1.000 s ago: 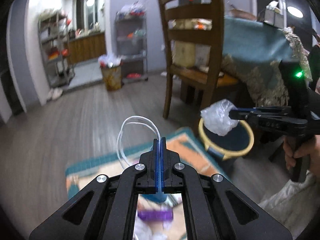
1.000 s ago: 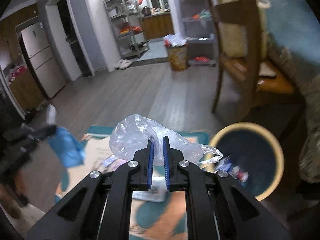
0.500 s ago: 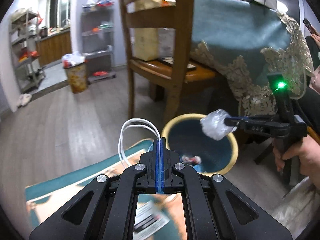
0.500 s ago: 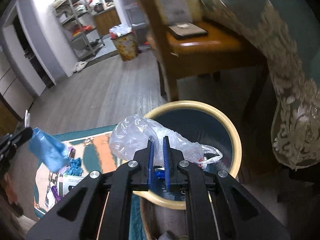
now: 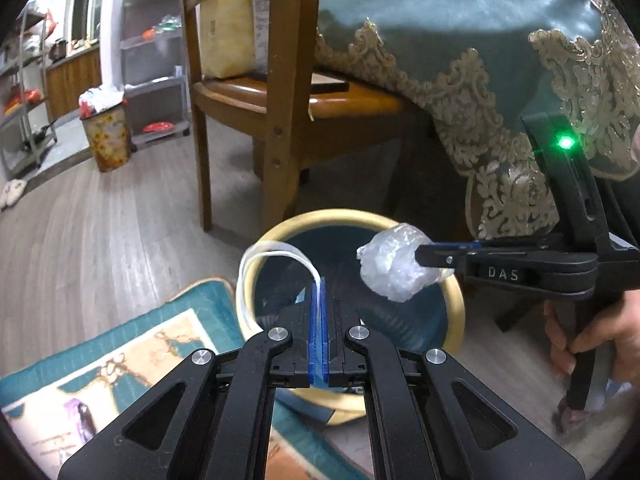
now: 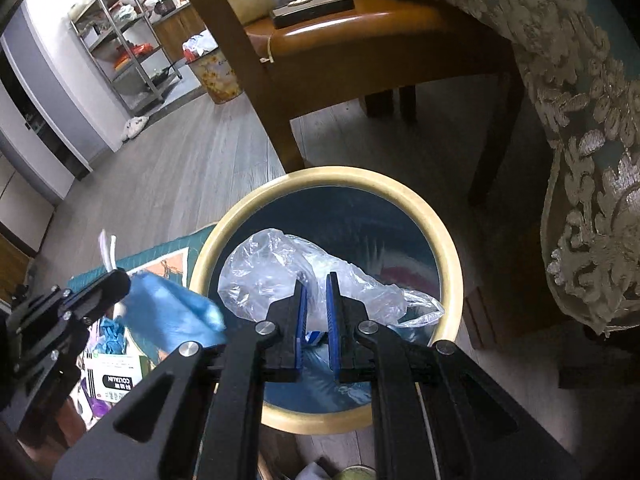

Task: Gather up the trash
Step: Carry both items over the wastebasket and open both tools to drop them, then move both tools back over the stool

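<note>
A round bin [image 5: 352, 216] with a cream rim [image 6: 320, 172] and a dark teal inside stands on the floor by the chair. My left gripper [image 5: 319, 286] is shut on a blue mask [image 6: 172, 320]; its white ear loops [image 5: 256, 264] curl over the bin's left rim. My right gripper [image 6: 316, 284] is shut on a crumpled clear plastic bag [image 6: 272, 272] and hangs over the bin's mouth. In the left wrist view the right gripper [image 5: 418, 254] comes in from the right with the clear plastic bag [image 5: 394, 266] over the bin. The left gripper [image 6: 120, 284] shows at the left of the right wrist view.
A wooden chair [image 5: 280, 80] stands just behind the bin, beside a table with a teal lace-edged cloth [image 5: 480, 60]. A patterned rug [image 5: 120, 360] lies left of the bin with a white box [image 6: 114, 376] and other litter. A second full bin [image 5: 106, 136] and shelves stand far back. A hand [image 5: 592, 336] holds the right gripper.
Both grippers have moved forward and down toward the bin, each still holding its item. The bin now fills the middle of both views, with the plastic bag over its mouth.
</note>
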A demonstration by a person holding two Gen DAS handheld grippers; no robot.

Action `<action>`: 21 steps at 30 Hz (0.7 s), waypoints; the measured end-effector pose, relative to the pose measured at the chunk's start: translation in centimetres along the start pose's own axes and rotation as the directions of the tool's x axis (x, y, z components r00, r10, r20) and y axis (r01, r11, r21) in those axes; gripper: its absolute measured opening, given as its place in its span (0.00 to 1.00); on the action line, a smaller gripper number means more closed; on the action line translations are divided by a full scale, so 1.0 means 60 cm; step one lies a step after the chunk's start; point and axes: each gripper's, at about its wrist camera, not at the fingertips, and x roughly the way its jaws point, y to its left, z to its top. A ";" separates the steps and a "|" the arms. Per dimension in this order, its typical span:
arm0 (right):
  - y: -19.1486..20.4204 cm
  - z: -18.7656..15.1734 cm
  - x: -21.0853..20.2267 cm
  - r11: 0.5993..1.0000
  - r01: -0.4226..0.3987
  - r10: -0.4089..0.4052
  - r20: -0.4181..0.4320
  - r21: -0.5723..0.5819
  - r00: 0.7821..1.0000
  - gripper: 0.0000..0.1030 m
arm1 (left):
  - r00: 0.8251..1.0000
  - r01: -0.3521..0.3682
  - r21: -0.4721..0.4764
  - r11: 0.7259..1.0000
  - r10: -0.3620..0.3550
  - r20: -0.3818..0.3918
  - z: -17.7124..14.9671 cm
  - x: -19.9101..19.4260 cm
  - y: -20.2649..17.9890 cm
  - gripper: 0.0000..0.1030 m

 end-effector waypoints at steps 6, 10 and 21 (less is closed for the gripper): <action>-0.004 -0.001 -0.017 1.000 0.001 -0.002 0.048 0.020 0.999 0.57 | 0.999 -0.032 0.011 0.999 0.032 -0.012 -0.009 0.012 0.001 0.47; -0.003 0.002 -0.027 1.000 0.010 -0.011 0.065 0.026 0.998 0.64 | 0.999 -0.035 -0.012 0.999 0.036 0.022 -0.002 -0.013 0.010 0.64; 0.033 0.006 -0.060 0.999 0.047 -0.049 0.140 0.022 0.989 0.94 | 0.988 -0.141 -0.020 0.990 0.142 0.058 -0.019 -0.119 0.055 0.86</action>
